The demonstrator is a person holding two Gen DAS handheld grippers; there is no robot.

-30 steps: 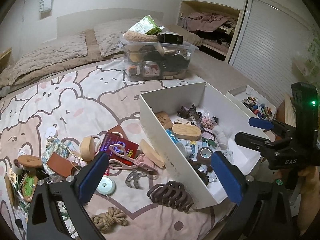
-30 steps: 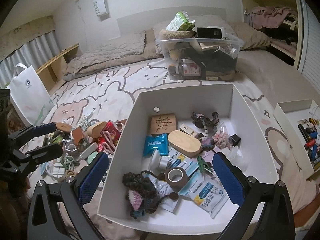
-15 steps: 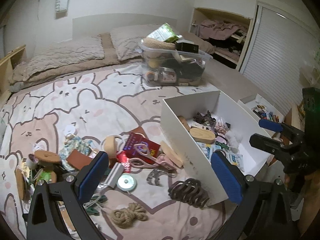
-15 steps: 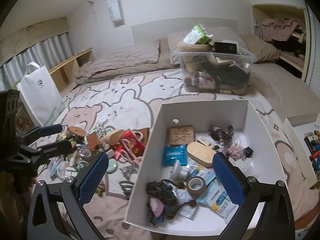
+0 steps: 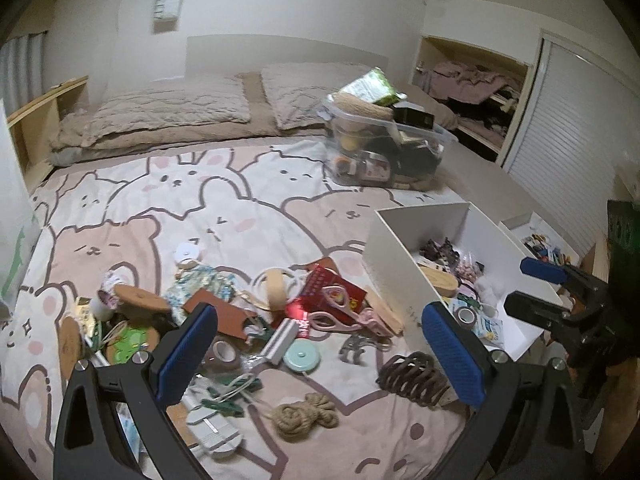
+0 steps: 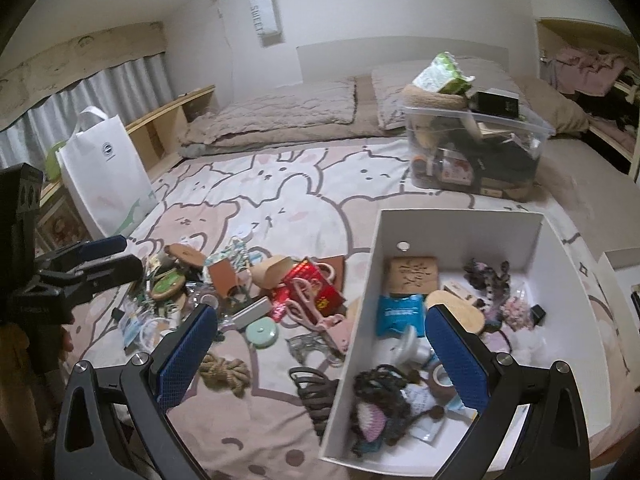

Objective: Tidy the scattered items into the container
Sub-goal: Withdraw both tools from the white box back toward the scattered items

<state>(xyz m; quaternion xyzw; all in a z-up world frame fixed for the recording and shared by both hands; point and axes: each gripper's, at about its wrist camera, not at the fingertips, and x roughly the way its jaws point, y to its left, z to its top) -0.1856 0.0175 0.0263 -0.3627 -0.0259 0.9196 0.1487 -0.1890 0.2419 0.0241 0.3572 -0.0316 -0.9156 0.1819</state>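
A pile of small items lies on the cartoon bedspread: pink scissors on a red packet, a mint round case, a brown hair claw and a jute rope bundle. The white box to their right holds several things. My left gripper hangs open above the pile, holding nothing. My right gripper is open over the box's near left wall, also holding nothing.
A clear plastic bin, heaped full, stands farther up the bed near the pillows. A white carrier bag leans at the bed's left edge. A shallow tray of small items sits beyond the box on the right.
Both grippers have drawn back and swung left, so the box has slid rightward in each view and more of the pile shows. Both stay open; nothing was picked up.
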